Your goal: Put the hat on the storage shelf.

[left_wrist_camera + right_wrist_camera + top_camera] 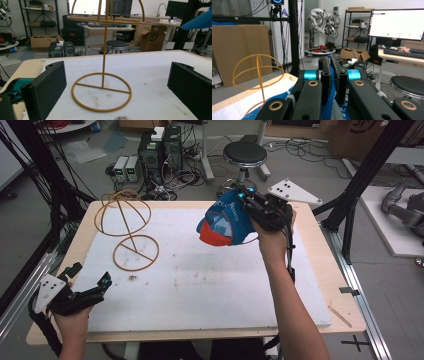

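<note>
Behind your bench (320, 245) the floor is crowded with cables, two dark computer towers (161, 150) at about twelve o'clock and a round black stool (245, 154) just to their right. On the bench lies a white foam mat (200, 285), stained here and there. Starting at your left, your left tool (106, 281) sits at about eight o'clock on the mat's edge, held low in your left hand (70, 320); in the left gripper view its two black jaws stand wide apart with nothing between them, and they point toward the wire stand. That gold wire stand (131, 232) is upright at about ten o'clock on the mat, a flat ring base with a thin post carrying a domed wire cage on top; it stands well apart from both tools. Moving right, the blue cap (225, 220) with its orange-red underside hangs in the air above the mat at about one o'clock, clear of the surface and well to the right of the stand. Your right tool (244, 196) has it: in the right gripper view the jaws are pressed together on a fold of blue fabric (332, 100), with the stand's dome (258, 72) showing off to the left at nine o'clock. Your right forearm (290, 300) runs up from the bottom edge to that grip.
</note>
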`<action>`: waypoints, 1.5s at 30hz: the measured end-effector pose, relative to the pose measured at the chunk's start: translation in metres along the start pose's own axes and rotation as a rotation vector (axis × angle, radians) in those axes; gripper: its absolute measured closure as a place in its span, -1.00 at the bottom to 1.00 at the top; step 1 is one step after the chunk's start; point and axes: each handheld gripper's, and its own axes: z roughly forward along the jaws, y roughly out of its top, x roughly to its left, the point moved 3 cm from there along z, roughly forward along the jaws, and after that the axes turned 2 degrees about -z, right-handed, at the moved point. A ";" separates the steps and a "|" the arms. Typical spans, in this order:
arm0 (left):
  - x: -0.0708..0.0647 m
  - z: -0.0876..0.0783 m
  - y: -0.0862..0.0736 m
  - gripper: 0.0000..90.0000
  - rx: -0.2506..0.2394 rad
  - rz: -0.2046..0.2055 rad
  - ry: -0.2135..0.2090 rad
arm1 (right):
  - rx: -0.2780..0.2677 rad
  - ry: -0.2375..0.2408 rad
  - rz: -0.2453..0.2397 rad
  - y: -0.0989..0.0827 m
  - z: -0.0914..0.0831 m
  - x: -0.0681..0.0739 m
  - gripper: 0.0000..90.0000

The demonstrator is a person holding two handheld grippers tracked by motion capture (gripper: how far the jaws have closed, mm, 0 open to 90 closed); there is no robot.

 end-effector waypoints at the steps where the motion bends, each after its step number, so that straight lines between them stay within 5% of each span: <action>1: 0.000 0.000 0.000 -0.94 0.000 0.000 0.000 | -0.005 -0.002 0.003 0.002 0.002 0.000 0.95; 25: 0.003 -0.007 -0.002 -0.94 -0.003 -0.023 0.001 | -0.137 -0.020 0.075 0.036 0.050 0.024 0.95; 45: 0.004 -0.012 -0.002 -0.94 -0.002 -0.015 0.000 | -0.169 0.001 0.055 0.067 0.106 0.060 0.94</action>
